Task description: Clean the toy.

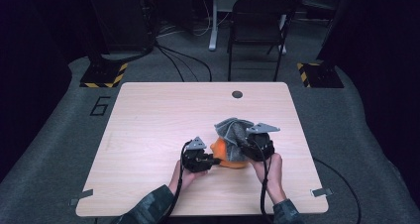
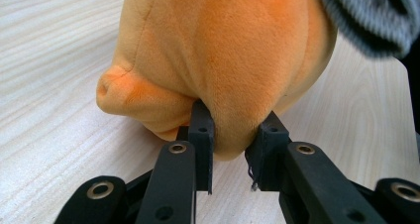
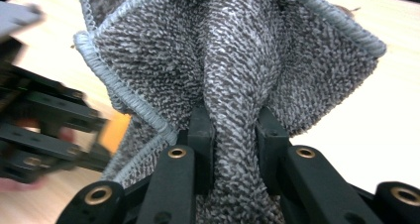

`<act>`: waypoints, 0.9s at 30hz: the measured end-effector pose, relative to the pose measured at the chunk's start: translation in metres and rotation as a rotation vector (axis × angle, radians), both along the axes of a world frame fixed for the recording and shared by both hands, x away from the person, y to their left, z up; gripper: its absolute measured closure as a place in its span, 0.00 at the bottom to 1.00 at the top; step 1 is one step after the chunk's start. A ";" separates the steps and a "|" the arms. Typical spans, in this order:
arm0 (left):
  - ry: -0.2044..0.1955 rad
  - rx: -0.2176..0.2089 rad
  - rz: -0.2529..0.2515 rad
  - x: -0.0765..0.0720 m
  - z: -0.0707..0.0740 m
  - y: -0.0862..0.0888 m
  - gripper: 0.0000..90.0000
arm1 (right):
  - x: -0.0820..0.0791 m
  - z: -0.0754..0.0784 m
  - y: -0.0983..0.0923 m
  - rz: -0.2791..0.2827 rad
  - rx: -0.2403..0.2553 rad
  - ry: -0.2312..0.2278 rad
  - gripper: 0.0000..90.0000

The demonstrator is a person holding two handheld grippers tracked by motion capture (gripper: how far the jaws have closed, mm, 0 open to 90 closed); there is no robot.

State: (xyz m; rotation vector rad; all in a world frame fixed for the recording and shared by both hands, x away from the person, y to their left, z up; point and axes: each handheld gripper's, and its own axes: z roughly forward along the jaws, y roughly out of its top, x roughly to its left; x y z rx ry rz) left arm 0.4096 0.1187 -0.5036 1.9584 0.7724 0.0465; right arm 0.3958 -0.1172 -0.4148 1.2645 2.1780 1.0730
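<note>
Left gripper has its jaws pinched onto a fold at the bottom of the orange plush toy, the fabric bulging between them in the left gripper view; right gripper is clamped on a bunched ridge of the grey knit cloth, jaws nearly closed around it. Toy sits on the table right of centre, toward the near edge, cloth draped over its top and far side, stitched hem flaring out both ways. Wide bare tabletop to the left and far side, less room between the right gripper and the right edge. Light wood-grain table, dark round grommet near the far edge, metal clips at the near corners. Grey carpet floor, a "6" marked at the left, black chair behind the table, hazard-striped bases either side. Left hand and right hand come in from the bottom, camo sleeves, grippers angled inward at the toy from both sides, cables trailing back
</note>
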 end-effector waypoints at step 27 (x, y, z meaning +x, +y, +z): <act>0.017 -0.021 0.008 0.002 -0.002 0.002 0.83 | 0.035 -0.059 -0.073 -0.217 0.000 0.245 0.83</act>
